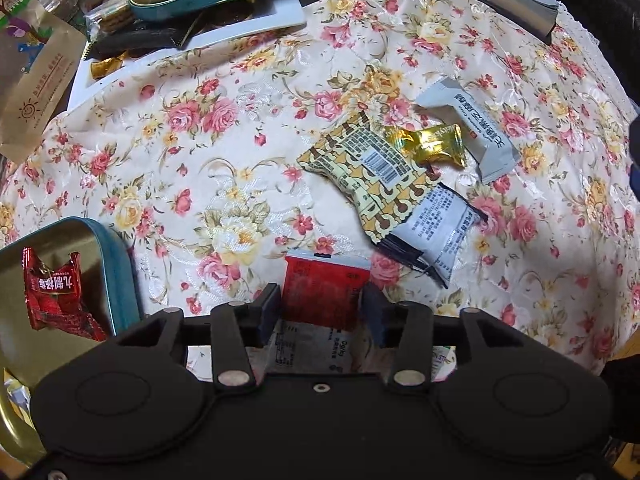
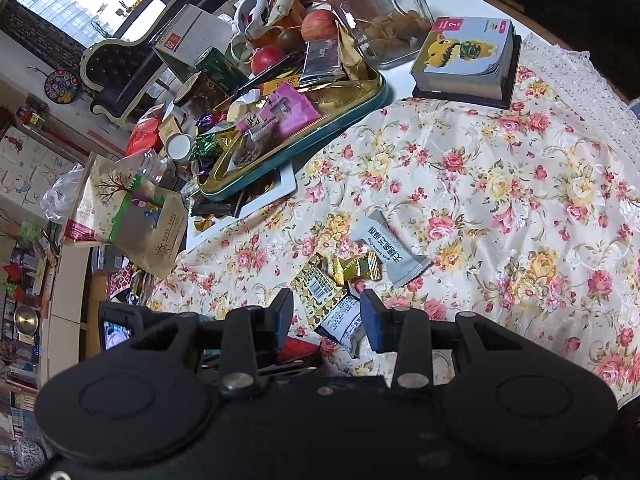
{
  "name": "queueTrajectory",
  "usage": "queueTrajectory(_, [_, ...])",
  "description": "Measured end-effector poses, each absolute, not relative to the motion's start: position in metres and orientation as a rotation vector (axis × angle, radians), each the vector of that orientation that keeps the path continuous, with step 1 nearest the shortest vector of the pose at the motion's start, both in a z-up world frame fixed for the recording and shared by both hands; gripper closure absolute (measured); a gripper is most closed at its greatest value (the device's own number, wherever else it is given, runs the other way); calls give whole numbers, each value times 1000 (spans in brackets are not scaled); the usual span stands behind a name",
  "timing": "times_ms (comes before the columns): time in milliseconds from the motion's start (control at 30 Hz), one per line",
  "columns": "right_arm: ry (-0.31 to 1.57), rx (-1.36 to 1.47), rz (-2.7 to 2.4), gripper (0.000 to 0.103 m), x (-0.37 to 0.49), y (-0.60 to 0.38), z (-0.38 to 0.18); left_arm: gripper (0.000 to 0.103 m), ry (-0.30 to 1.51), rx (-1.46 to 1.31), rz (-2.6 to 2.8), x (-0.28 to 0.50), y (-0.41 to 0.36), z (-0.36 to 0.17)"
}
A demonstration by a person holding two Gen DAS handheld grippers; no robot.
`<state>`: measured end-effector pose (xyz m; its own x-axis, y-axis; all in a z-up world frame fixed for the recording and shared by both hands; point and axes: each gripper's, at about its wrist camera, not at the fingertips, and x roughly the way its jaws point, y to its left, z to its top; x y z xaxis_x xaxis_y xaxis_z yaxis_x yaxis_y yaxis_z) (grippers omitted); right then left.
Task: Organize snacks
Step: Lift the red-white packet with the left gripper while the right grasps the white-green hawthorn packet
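My left gripper (image 1: pixel 322 308) points down at the floral cloth, jaws open. A red packet (image 1: pixel 324 288) lies between its fingers, and the pads do not press on it. To its left a teal tin (image 1: pixel 116 272) holds a red candy wrapper (image 1: pixel 52 292). Farther out on the cloth lie a yellow-brown patterned packet (image 1: pixel 368 176), a gold candy (image 1: pixel 436 146), a grey-white packet (image 1: pixel 476 128) and a black-and-white packet (image 1: pixel 440 232). My right gripper (image 2: pixel 326 316) hovers open over this same heap, above the black-and-white packet (image 2: pixel 344 320), and grips nothing.
A teal tray (image 2: pixel 360 108) piled with snacks stands at the back, with a glass jar (image 2: pixel 376 12) and a block calendar (image 2: pixel 468 56) beside it. A paper bag (image 2: pixel 136 220) and clutter crowd the left edge. Bare floral cloth (image 2: pixel 520 200) stretches to the right.
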<state>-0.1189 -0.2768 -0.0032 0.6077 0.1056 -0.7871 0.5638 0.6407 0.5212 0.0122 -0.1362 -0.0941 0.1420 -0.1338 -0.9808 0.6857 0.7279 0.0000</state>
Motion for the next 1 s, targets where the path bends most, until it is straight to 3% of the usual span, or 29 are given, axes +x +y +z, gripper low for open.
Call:
queueTrajectory(133, [921, 896, -311, 63, -118, -280, -7, 60, 1341, 462, -590, 16, -132, -94])
queueTrajectory(267, [969, 894, -337, 63, -116, -277, -16, 60, 1373, 381, -512, 28, -117, -86])
queueTrajectory(633, [1172, 782, -296, 63, -98, -231, -53, 60, 1211, 300, -359, 44, -76, -16])
queueTrajectory(1000, [1340, 690, -257, 63, -81, -180, -96, 60, 1205, 225, -380, 38, -47, 13])
